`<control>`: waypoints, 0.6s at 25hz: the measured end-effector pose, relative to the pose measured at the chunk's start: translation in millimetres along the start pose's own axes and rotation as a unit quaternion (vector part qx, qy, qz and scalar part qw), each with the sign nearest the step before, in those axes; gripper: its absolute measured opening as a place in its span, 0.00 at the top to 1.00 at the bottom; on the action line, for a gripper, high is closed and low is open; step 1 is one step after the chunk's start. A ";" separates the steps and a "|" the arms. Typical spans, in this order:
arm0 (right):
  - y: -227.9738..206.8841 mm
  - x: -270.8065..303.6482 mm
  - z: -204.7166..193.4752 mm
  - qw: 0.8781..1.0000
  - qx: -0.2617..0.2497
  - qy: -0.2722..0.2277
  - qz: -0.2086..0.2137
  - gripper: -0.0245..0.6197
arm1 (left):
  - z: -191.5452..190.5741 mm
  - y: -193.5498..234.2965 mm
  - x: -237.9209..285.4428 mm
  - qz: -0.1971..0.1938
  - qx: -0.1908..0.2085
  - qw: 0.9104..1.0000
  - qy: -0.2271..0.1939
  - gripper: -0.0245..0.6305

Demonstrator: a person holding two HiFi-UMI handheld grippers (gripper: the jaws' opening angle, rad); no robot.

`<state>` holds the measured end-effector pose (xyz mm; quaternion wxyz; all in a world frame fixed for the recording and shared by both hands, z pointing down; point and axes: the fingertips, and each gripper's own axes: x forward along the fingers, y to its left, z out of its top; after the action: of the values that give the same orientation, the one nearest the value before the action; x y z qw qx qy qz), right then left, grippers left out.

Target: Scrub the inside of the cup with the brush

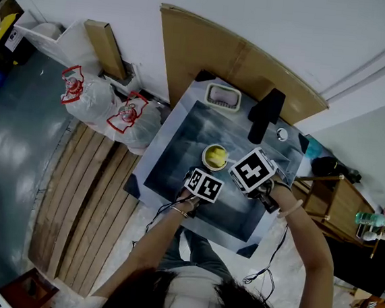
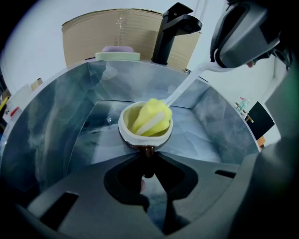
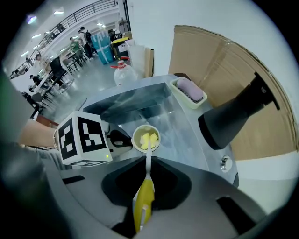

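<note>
A white cup (image 1: 214,157) hangs over the steel sink (image 1: 180,142), tilted toward the left gripper view. My left gripper (image 2: 148,156) is shut on the brown handle at the cup's (image 2: 127,131) near side. A brush with a yellow sponge head (image 2: 152,116) sits inside the cup, filling most of its mouth. Its thin white shaft runs up to my right gripper (image 3: 147,163), which is shut on the brush's yellow handle (image 3: 144,203) and points down at the cup (image 3: 139,135). In the head view the right gripper (image 1: 252,170) is just right of the cup and the left gripper (image 1: 203,183) just below it.
A black faucet (image 1: 265,113) stands at the sink's far right edge. A soap dish (image 1: 223,96) rests on the far rim. A cardboard sheet (image 1: 209,50) leans on the wall behind. Tied plastic bags (image 1: 109,105) lie on the floor at left; a wooden rack (image 1: 337,198) stands at right.
</note>
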<state>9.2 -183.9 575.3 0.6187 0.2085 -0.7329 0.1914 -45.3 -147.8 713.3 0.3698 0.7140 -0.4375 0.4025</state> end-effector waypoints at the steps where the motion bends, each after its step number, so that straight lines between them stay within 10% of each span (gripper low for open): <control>1: 1.3 0.3 -0.8 1.000 -0.002 0.004 0.003 0.89 | -0.3 0.1 0.4 0.000 0.000 1.000 0.000 0.86; 15: 10.1 -2.4 15.7 0.999 0.027 -0.011 0.042 0.89 | -0.9 -0.6 1.2 -0.003 0.000 1.000 0.002 0.86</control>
<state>-8.9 -183.7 570.2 0.5960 0.1965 -0.7425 0.2343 -44.6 -147.3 714.7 0.3719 0.7143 -0.4349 0.4028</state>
